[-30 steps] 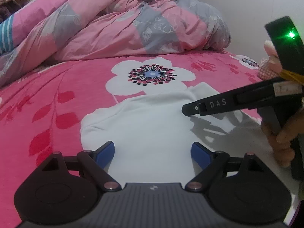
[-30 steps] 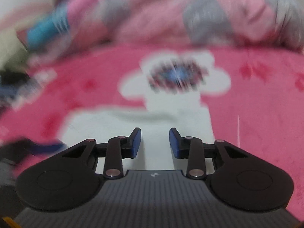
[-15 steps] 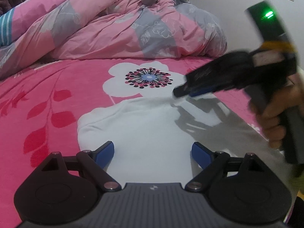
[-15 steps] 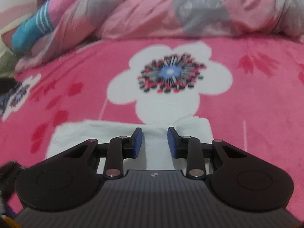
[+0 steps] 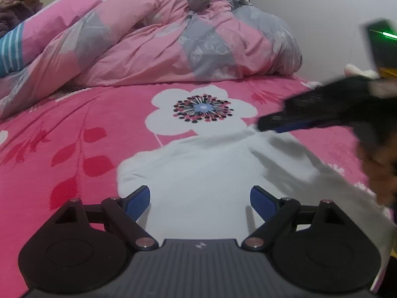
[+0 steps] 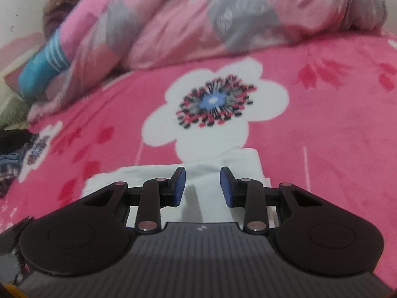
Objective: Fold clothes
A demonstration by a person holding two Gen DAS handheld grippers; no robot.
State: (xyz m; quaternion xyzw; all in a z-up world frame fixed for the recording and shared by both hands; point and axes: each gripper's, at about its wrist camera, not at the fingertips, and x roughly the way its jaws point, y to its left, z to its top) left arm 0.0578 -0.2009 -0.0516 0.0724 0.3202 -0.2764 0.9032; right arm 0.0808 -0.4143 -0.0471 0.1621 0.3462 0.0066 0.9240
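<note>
Left wrist view: our left gripper [image 5: 199, 196] hovers over white garment [image 5: 198, 173] lying flat on bed [image 5: 74, 124], fingers wide apart, empty, ready for near edge. Right gripper [image 5: 278, 125] blurred above far corner.

Right wrist view: right gripper [image 6: 202, 186] fingers half apart, gripping nothing; garment [image 6: 245, 161] beneath, likely next pinch.

One white garment [image 5: 206, 173] on the bed [image 5: 74, 129], just the one. One big white flower print [image 5: 201, 110] beyond it, one heaped pink-and-grey duvet [image 5: 161, 44] at the far end. Two grippers: left gripper [image 5: 199, 198] near, right gripper [image 5: 292, 121] at right. One person [image 5: 22, 0] far left.
</note>
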